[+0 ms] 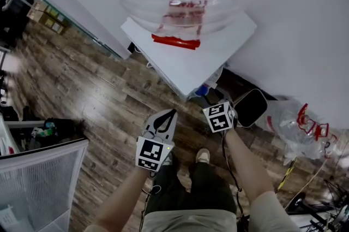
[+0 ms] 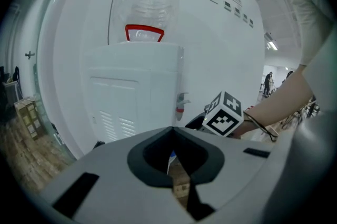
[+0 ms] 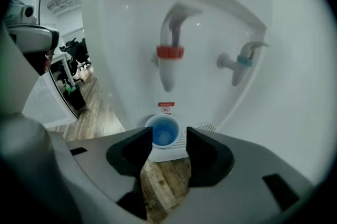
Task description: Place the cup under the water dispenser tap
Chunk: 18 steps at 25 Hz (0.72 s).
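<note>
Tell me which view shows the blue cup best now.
Right gripper view: the blue cup is seen from above, rim and inside, standing on the drip tray below the red tap. The head view gives only an unclear blue speck under the dispenser's top; the left gripper view shows the dispenser's side, no cup.

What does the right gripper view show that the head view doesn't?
Right gripper view only: the red tap, the blue tap, and the blue cup on the drip tray under the red tap, beyond the right gripper's open jaws. The head view's blue speck under the dispenser is too small to tell.
Head view only: the water bottle on top, the person's legs, a plastic bag.
Both: the white dispenser and wood floor.
</note>
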Tool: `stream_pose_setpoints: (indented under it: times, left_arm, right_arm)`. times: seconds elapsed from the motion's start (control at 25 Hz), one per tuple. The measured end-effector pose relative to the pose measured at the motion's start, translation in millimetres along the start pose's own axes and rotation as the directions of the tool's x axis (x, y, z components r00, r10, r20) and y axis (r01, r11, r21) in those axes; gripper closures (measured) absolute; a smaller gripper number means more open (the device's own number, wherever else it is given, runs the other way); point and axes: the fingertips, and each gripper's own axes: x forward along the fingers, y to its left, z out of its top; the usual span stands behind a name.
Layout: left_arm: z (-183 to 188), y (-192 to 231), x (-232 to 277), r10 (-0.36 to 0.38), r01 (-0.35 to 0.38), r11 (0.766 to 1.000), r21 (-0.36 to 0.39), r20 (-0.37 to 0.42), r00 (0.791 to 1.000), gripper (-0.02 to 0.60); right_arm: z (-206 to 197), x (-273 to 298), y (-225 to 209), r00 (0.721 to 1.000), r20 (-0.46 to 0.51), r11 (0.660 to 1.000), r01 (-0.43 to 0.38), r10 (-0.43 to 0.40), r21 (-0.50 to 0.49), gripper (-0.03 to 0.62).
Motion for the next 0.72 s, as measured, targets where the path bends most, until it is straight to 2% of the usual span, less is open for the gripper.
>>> stream_pose_setpoints:
  times: [0.04, 0.12, 0.44, 0.56, 0.72]
  left_arm:
    - [5, -1, -3, -0.003, 0.003, 1.0, 0.001, 0.0, 1.0, 0.575]
    - [16, -4, -12, -0.011, 0.011, 1.0, 0.003, -0.001, 1.0, 0.575]
    - [60, -21, -59, -0.034, 0.034, 0.999, 0.002, 0.007, 0.999, 0.575]
    - [80, -23, -83, -0.047, 0.047, 0.999, 0.013, 0.024, 0.999, 0.575]
    - [113, -26, -114, -0.054, 0.052, 0.998, 0.039, 0.045, 0.998, 0.576]
  right_arm:
    - [6, -11, -1, 1.0, 0.02, 1.0, 0.006, -0.006, 0.007, 0.406]
    - [20, -37, -2, 0.999, 0.049, 1.0, 0.01, -0.011, 0.03, 0.426]
    - [71, -152, 2, 0.986, 0.155, 0.992, 0.038, -0.056, 0.118, 0.458]
    - [93, -201, 16, 0.975, 0.196, 0.99, 0.082, -0.103, 0.11, 0.472]
    - [119, -263, 35, 0.957, 0.263, 0.985, 0.082, -0.12, 0.154, 0.497]
